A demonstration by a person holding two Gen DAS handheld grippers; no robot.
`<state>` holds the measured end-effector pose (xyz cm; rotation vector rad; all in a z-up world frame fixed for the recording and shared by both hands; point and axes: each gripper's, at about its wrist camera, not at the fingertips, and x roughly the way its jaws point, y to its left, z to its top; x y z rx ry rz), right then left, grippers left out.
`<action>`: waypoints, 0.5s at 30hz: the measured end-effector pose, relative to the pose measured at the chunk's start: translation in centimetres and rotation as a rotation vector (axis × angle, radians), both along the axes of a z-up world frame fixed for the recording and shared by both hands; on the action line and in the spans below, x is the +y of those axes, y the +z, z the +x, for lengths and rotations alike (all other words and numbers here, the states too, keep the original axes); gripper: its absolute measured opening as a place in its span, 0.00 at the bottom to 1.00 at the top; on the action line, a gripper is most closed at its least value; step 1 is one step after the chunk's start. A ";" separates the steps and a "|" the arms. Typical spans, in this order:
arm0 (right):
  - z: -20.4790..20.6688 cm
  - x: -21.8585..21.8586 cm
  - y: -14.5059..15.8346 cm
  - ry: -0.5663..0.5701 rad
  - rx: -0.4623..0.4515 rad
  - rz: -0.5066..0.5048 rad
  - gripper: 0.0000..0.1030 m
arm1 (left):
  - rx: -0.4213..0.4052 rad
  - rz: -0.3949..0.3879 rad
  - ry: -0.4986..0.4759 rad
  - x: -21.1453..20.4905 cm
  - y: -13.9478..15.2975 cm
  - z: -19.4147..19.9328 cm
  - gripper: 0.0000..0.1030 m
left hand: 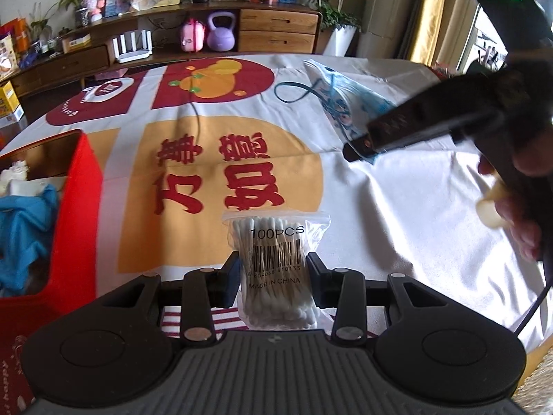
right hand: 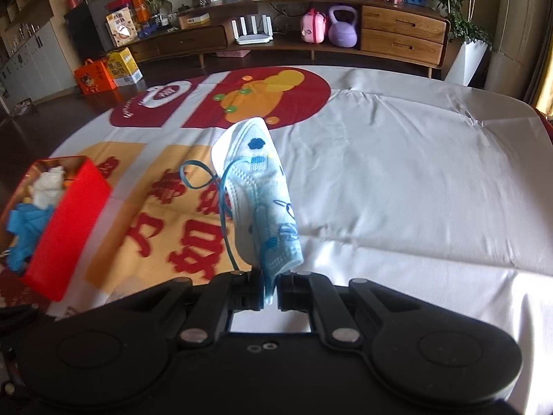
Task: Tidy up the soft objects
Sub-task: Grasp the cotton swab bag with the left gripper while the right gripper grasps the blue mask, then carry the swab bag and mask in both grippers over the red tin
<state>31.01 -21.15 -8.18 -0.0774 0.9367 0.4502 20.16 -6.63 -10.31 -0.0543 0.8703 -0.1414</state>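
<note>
My left gripper (left hand: 273,276) is shut on a clear bag of cotton swabs (left hand: 274,252), its pads pressing the bag's sides just above the printed tablecloth (left hand: 214,173). A light-blue face mask (right hand: 259,200) with dark blue ear loops stands up from my right gripper (right hand: 271,290), which is shut on its lower edge and holds it off the cloth. The left wrist view also shows the right gripper (left hand: 359,148) at upper right with the face mask (left hand: 342,103) and a person's hand (left hand: 518,221). An open red box (right hand: 65,228) at the left holds blue cloth and white soft items.
The red box (left hand: 74,214) stands close to the left of my left gripper. The white side of the tablecloth (right hand: 414,190) spreads out to the right. Beyond the table is a wooden sideboard (right hand: 401,31) with a purple kettlebell (right hand: 342,29), and cartons (right hand: 95,76) sit on the floor.
</note>
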 end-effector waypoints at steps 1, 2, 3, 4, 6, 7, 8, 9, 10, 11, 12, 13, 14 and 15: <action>-0.5 0.1 0.3 0.005 -0.002 0.004 0.05 | -0.006 -0.003 0.003 0.3 0.3 -0.3 0.38; -1.0 0.3 0.7 0.011 -0.004 0.008 0.05 | -0.010 -0.002 0.007 0.5 0.7 -0.6 0.38; -1.6 0.4 1.0 0.019 -0.008 0.011 0.05 | -0.015 -0.002 0.012 0.7 1.0 -0.8 0.38; -2.1 0.6 1.3 0.024 -0.013 0.012 0.05 | -0.020 -0.005 0.017 1.1 1.4 -1.1 0.38; -3.1 1.0 1.9 0.038 -0.021 0.014 0.05 | -0.026 -0.013 0.031 1.8 2.1 -1.6 0.38; -3.6 1.2 2.2 0.043 -0.024 0.018 0.05 | -0.027 -0.018 0.038 2.2 2.4 -1.9 0.38; -4.2 1.4 2.5 0.050 -0.026 0.022 0.05 | -0.029 -0.025 0.045 2.6 2.7 -2.2 0.38; -4.6 1.6 2.9 0.055 -0.028 0.027 0.05 | -0.032 -0.031 0.051 3.0 3.0 -2.5 0.38; -5.0 1.9 3.2 0.062 -0.028 0.034 0.05 | -0.038 -0.033 0.057 3.4 3.4 -2.8 0.38; -5.5 2.2 3.5 0.071 -0.029 0.038 0.05 | -0.047 -0.033 0.062 3.8 3.8 -3.1 0.38; -6.0 2.5 3.9 0.079 -0.032 0.041 0.05 | -0.055 -0.033 0.066 4.2 4.2 -3.4 0.38; -6.5 2.8 4.2 0.088 -0.035 0.045 0.06 | -0.064 -0.035 0.069 4.7 4.6 -3.7 0.38; -7.1 3.1 4.6 0.098 -0.039 0.049 0.06 | -0.075 -0.035 0.075 5.1 5.0 -4.0 0.38; -7.6 3.5 4.9 0.105 -0.043 0.054 0.06 | -0.084 -0.032 0.081 5.6 5.3 -4.3 0.38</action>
